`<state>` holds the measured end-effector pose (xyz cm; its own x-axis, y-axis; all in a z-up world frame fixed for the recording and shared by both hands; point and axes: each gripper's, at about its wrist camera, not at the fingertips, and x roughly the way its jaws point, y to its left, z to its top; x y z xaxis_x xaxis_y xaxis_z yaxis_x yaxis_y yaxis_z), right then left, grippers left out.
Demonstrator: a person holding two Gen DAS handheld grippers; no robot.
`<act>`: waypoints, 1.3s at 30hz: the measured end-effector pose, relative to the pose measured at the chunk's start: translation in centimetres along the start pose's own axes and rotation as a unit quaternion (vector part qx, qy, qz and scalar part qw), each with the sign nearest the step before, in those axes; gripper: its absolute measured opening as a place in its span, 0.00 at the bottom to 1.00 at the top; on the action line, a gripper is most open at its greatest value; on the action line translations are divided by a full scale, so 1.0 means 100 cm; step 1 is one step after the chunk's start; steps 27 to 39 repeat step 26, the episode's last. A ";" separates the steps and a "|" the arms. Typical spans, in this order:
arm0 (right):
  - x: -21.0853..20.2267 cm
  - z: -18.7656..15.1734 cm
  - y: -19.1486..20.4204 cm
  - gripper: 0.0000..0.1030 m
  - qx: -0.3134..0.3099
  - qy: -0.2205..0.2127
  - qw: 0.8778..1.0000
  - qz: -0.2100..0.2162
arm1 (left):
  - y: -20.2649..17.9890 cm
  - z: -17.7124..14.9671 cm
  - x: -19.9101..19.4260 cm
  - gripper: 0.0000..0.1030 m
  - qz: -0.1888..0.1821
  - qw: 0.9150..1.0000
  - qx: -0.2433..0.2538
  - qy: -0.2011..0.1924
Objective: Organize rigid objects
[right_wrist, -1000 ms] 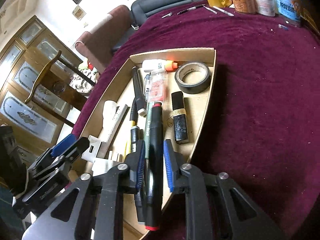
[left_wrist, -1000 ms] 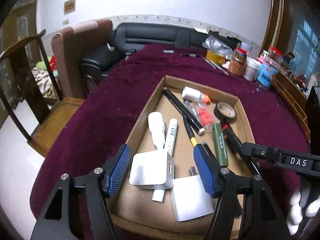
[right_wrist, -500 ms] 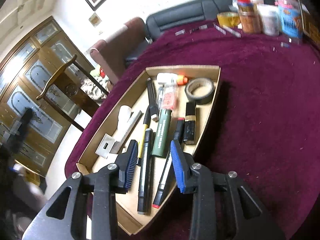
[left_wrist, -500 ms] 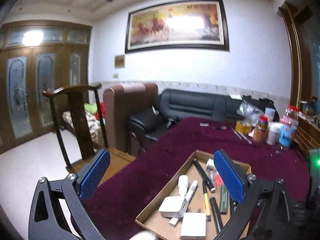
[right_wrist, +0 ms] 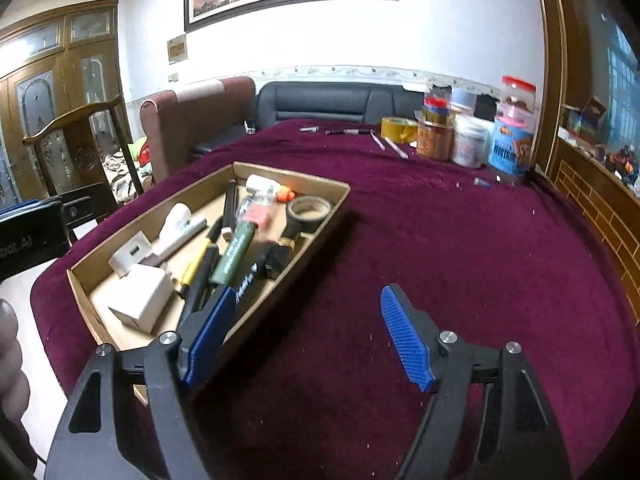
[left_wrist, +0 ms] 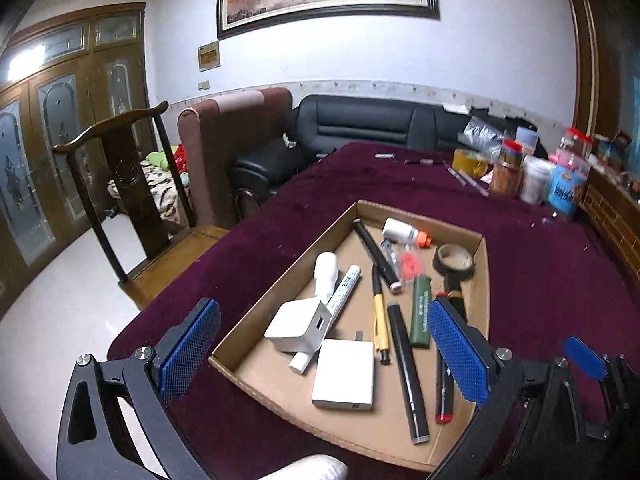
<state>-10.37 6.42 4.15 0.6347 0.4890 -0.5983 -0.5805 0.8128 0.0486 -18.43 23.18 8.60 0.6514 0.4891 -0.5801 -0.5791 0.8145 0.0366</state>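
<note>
A shallow cardboard tray (left_wrist: 482,280) lies on the maroon tablecloth. It holds two white chargers (left_wrist: 298,330) (left_wrist: 344,374), a green marker (left_wrist: 420,312), a yellow pen (left_wrist: 380,320), black markers, a black tape roll (left_wrist: 454,260) and a white bottle (left_wrist: 402,232) with an orange cap. My left gripper (left_wrist: 322,306) hangs wide open above the tray's near end with nothing between its pads. My right gripper (right_wrist: 308,294) is over the cloth beside the tray (right_wrist: 340,196); its jaws are opening and nothing is between them.
Jars and tubs (right_wrist: 474,144), a yellow tape roll (right_wrist: 398,128) and loose pens (right_wrist: 348,132) stand at the table's far side. A wooden chair (left_wrist: 120,184) and armchair (left_wrist: 232,140) are to the left, a black sofa (left_wrist: 360,124) behind. A gloved hand (left_wrist: 308,468) shows at the bottom edge.
Both grippers pulled back and up from the tray. The left jaws widened away from the white charger. The right let go of the black red-ended marker, now lying in the tray, and spread wider.
</note>
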 end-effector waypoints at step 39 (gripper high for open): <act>-0.008 -0.007 0.009 0.73 -0.030 0.002 1.000 -0.002 | -0.012 -0.010 0.013 0.99 0.020 0.999 0.020 0.040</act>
